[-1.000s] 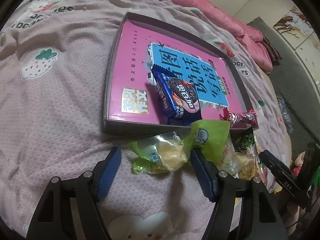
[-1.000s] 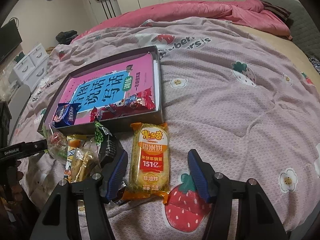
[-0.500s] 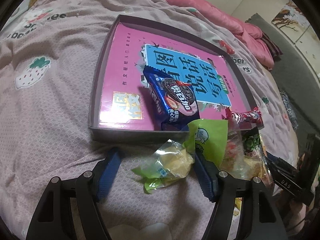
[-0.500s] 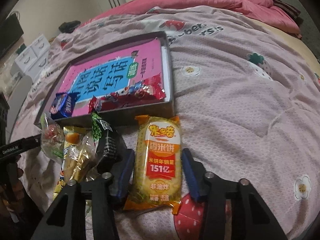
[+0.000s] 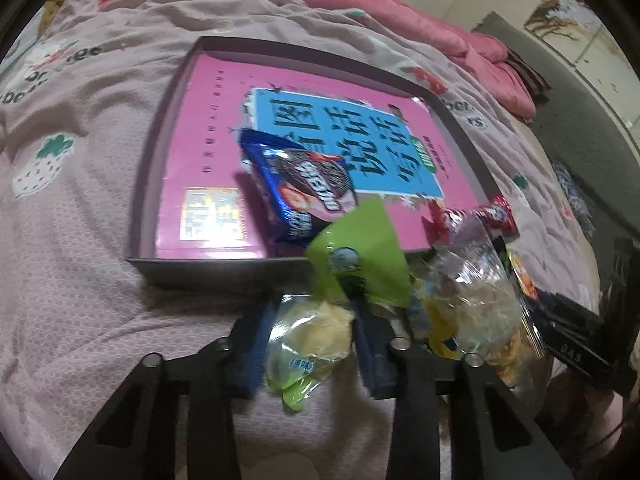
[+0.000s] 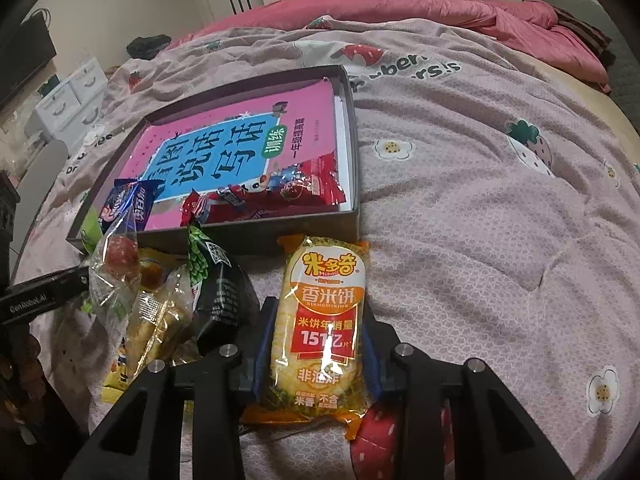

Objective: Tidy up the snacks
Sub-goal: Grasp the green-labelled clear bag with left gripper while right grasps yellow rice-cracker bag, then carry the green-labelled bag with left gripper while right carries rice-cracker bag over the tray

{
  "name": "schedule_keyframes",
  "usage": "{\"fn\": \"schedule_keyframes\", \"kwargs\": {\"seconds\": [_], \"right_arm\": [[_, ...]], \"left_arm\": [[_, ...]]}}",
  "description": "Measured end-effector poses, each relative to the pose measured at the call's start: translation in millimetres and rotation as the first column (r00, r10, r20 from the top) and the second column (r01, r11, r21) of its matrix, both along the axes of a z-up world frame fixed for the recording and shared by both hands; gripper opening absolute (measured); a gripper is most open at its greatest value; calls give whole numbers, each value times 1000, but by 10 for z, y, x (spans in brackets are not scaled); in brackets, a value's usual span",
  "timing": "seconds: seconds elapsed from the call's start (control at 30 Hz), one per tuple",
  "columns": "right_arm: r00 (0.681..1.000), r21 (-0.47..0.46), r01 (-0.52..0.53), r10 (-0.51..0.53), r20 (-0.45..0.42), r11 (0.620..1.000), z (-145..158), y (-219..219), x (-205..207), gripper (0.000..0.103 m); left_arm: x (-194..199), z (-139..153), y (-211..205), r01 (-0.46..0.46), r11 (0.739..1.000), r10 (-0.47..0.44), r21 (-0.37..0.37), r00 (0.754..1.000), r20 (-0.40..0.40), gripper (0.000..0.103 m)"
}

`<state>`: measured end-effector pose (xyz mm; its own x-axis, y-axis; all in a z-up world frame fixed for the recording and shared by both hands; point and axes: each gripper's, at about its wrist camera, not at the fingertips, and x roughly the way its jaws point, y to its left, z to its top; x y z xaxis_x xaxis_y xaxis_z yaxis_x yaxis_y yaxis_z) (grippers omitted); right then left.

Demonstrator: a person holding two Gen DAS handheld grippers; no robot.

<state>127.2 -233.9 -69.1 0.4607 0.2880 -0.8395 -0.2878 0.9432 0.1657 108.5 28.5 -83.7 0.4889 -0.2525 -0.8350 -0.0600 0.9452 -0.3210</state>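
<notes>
Only the right view shows its tool (image 6: 316, 344) clenching the rice-cracker pack (image 6: 320, 320); left tool (image 5: 310, 340) squeezes a green-edged packet (image 5: 308, 336).

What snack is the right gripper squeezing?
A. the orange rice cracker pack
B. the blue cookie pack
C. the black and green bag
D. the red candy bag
A: in the right wrist view the right gripper has its blue pads pressed on both sides of the orange rice cracker pack, which lies on the bedspread in front of the box.
</notes>
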Motion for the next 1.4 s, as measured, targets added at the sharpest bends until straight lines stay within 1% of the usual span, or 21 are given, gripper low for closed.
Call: {"fn": "schedule_keyframes", "kwargs": {"seconds": [0.1,0.3,0.47,0.57,0.87,1.2,1.4], "right_arm": [[1000,31,9,-9,2,999,29,-41,-8,36],[999,79,34,-35,8,996,77,-121,-24,36],[998,91,46,-49,31,995,142,-167,-69,36],[997,90,49,-53,51,995,184,-175,-86,36],[994,91,50,-58,88,995,267,-197,-122,36],[990,126,45,-62,130,991,375,-222,-169,36],[986,147,32,-56,159,989,465,-204,-181,36]], "left_arm": [[-14,17,-15,14,1000,-14,-12,1000,5,33],[-88,47,-7,24,1000,-24,-17,1000,3,33],[-170,95,9,32,999,-32,-24,999,7,33],[-199,123,-3,37,999,-37,-15,999,6,33],[-280,267,14,40,999,-39,-14,998,40,33],[-371,503,89,21,1000,-20,-11,996,91,33],[-372,636,154,9,1000,-6,-29,992,123,33]]}}
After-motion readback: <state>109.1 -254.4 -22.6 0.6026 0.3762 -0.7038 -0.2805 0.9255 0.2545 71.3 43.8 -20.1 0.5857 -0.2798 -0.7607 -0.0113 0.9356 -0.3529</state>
